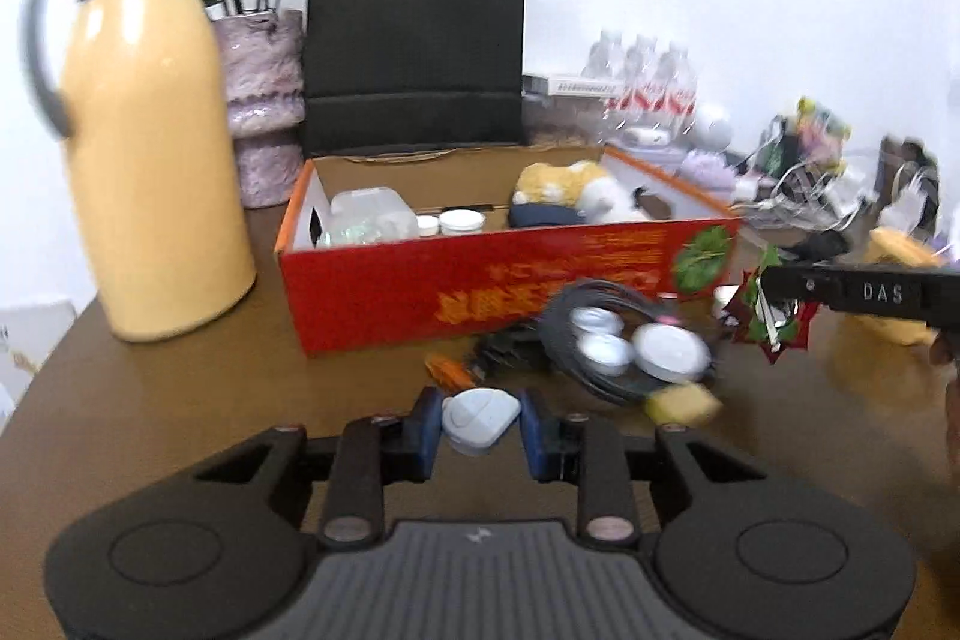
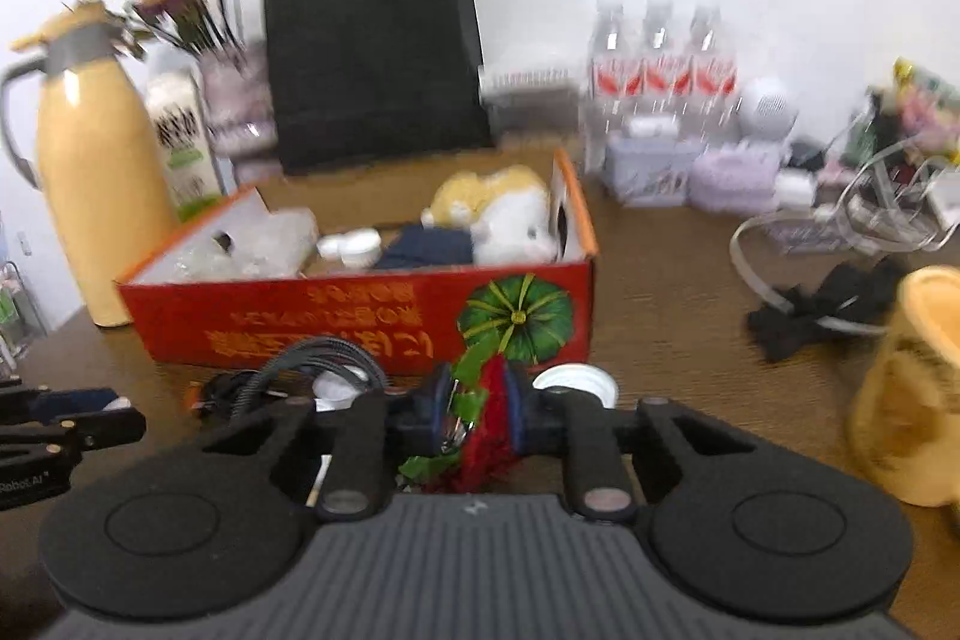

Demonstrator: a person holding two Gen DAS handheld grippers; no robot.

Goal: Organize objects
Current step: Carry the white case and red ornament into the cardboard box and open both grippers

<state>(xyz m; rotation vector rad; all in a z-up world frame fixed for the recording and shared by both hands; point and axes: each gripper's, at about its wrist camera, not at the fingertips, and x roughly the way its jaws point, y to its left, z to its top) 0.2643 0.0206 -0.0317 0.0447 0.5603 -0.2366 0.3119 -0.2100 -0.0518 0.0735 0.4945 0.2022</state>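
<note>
My left gripper [image 1: 481, 427] is shut on a small white rounded-triangle case [image 1: 480, 418], held between its blue pads low over the brown table [image 1: 180, 400]. My right gripper [image 2: 480, 409] is shut on a red and green star-shaped ornament [image 2: 486, 400]; in the left wrist view that ornament [image 1: 771, 325] hangs at the right gripper's tip. Behind both stands an open red cardboard box [image 1: 480, 280] holding a plush toy [image 1: 576, 190], white jars [image 1: 459, 222] and a clear plastic container [image 1: 372, 214]. In front of the box lie a coiled black cable [image 1: 561, 340], white round lids [image 1: 666, 349] and a yellow sponge piece [image 1: 684, 403].
A yellow thermos jug [image 1: 150, 148] and a vase of flowers [image 1: 264, 100] stand left of the box, with a black paper bag [image 1: 414, 40] behind it. Water bottles [image 2: 660, 64], cables and a black bow headband [image 2: 828, 310] crowd the back right. A yellow mug [image 2: 906, 388] stands at the right.
</note>
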